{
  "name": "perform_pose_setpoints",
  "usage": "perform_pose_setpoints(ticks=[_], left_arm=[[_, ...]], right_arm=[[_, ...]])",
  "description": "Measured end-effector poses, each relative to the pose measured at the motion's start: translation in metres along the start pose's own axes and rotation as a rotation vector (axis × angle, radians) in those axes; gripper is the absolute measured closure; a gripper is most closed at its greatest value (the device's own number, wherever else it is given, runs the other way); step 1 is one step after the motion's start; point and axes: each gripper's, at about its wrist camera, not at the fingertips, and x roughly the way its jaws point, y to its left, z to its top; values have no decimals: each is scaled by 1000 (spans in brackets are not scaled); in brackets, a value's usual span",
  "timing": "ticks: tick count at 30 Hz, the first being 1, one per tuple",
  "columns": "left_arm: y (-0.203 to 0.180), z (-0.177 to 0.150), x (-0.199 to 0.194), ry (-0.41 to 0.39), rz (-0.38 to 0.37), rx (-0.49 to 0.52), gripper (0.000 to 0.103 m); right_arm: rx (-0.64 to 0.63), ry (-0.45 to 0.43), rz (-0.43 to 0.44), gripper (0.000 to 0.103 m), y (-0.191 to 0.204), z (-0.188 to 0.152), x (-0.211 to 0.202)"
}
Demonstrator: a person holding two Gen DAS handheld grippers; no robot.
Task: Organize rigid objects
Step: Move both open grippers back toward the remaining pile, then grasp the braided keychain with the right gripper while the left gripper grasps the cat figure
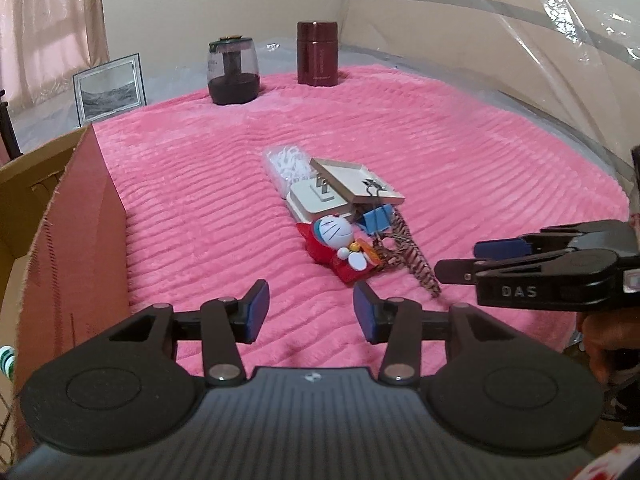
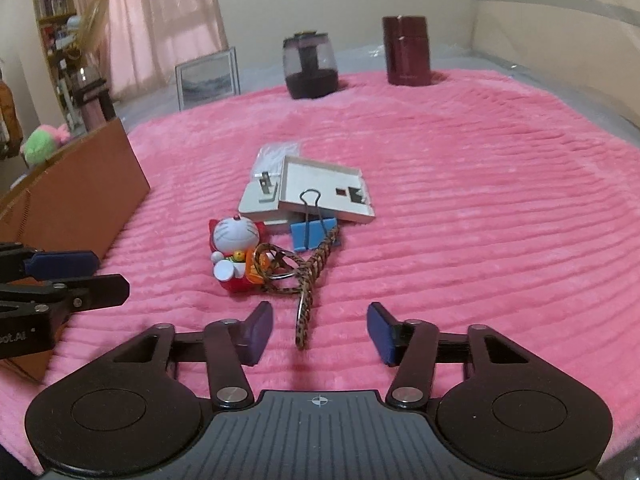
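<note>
Pink ribbed blanket (image 2: 460,184) with 1 small heap of task items at its middle: a cat figurine (image 2: 230,240) on a red base, a blue binder clip (image 2: 310,232), a leopard-print strap (image 2: 306,300) with a metal ring, a shallow white box lid (image 2: 324,190) lying tilted over a white charger (image 2: 260,200), and a clear bag (image 1: 286,166) of white bits behind them. All touching or overlapping. Cardboard box (image 1: 76,216) stands open along the left edge, likely the place they go.

Step in hand: approach, nothing lifted yet. Both tools point down toward the near side of the heap.

Right gripper (image 2: 318,330): jaws parted, empty. The strap's loose end lies on the blanket between the 2 pads, neither pad touching it.

Left gripper (image 1: 310,310): jaws parted, empty, only blanket between them; the heap lies just beyond, figurine nearest.

Next move, as I judge it: right closes on the strap end and lifts slowly, since the strap loops around the figurine's base and may drag it or the clip. Whether the ring is hooked to the figurine I cannot tell from here. Left could steady or take the figurine

At the back, well apart from the heap: a dark jar (image 1: 234,70) and a maroon canister (image 1: 318,54)
</note>
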Motion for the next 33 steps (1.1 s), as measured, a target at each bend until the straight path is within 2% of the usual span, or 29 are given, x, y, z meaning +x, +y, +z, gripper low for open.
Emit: perform_pose_setpoints(ticks=[6, 13, 15, 26, 31, 33], left_arm=[[0, -1, 14, 17, -8, 1, 62], [2, -1, 27, 31, -10, -5, 62], [2, -1, 29, 36, -11, -10, 62], [-14, 1, 32, 43, -17, -17, 56], [-25, 6, 39, 17, 18, -44, 40], [-30, 9, 45, 3, 27, -48, 39]], right_arm=[[-27, 39, -2, 78, 2, 7, 32], [-55, 54, -22, 87, 5, 14, 51], [-54, 53, -16, 99, 6, 14, 53], [-46, 19, -63, 102, -10, 7, 20], [-19, 2, -110, 102, -26, 1, 6], [-7, 6, -120, 102, -32, -2, 5]])
